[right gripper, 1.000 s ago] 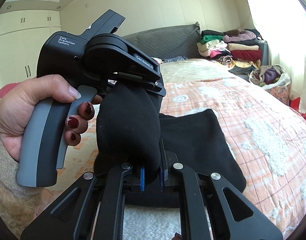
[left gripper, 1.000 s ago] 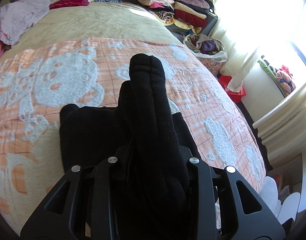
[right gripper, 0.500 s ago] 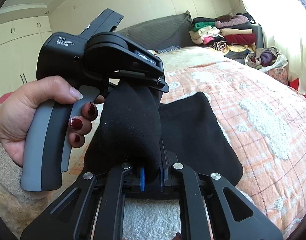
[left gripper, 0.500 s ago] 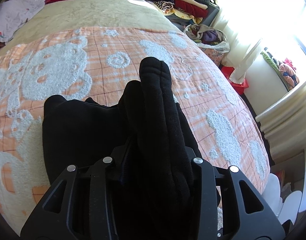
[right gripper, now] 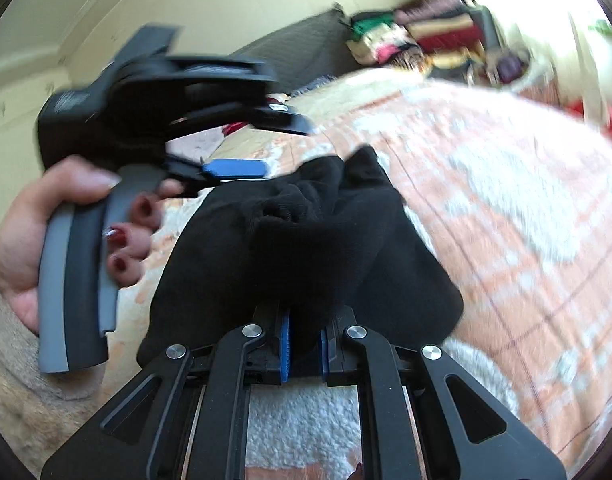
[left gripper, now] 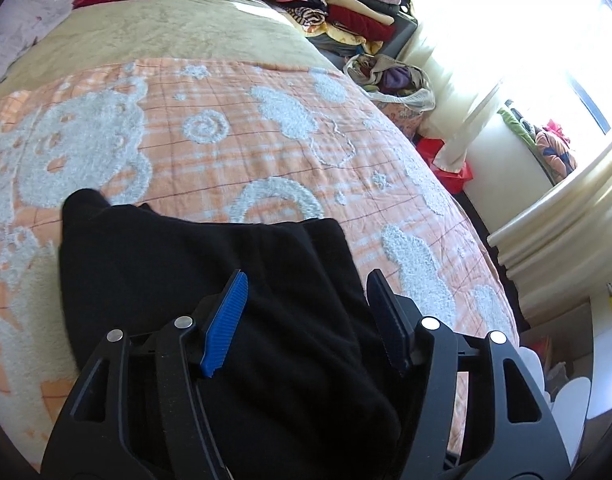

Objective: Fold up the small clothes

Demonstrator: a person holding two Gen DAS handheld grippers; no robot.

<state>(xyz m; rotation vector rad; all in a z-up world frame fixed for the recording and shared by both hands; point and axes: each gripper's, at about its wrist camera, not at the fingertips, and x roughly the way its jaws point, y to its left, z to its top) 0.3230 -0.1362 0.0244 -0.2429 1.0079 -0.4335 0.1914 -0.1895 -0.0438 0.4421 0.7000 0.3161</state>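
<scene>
A small black garment point(left gripper: 209, 280) lies folded on the orange and white blanket point(left gripper: 225, 152). In the left wrist view my left gripper point(left gripper: 306, 316) is open just above it, blue pads point(left gripper: 225, 320) apart with cloth lying loose between them. In the right wrist view my right gripper point(right gripper: 303, 344) is shut on the near edge of the black garment point(right gripper: 306, 240), which bunches up in front of it. The left gripper point(right gripper: 233, 168) shows there, open, held by a hand above the garment's far left side.
A stack of folded clothes point(left gripper: 338, 4) and a bag of clothes point(left gripper: 394, 80) sit beyond the bed's far right corner. Loose pink and red clothes point(left gripper: 33, 24) lie at the far left. The bed's edge drops off on the right near a window sill point(left gripper: 554, 208).
My left gripper has opened and let go of the black garment, which has dropped flat onto the rest. My right gripper keeps its hold and has moved; its view is blurred.
</scene>
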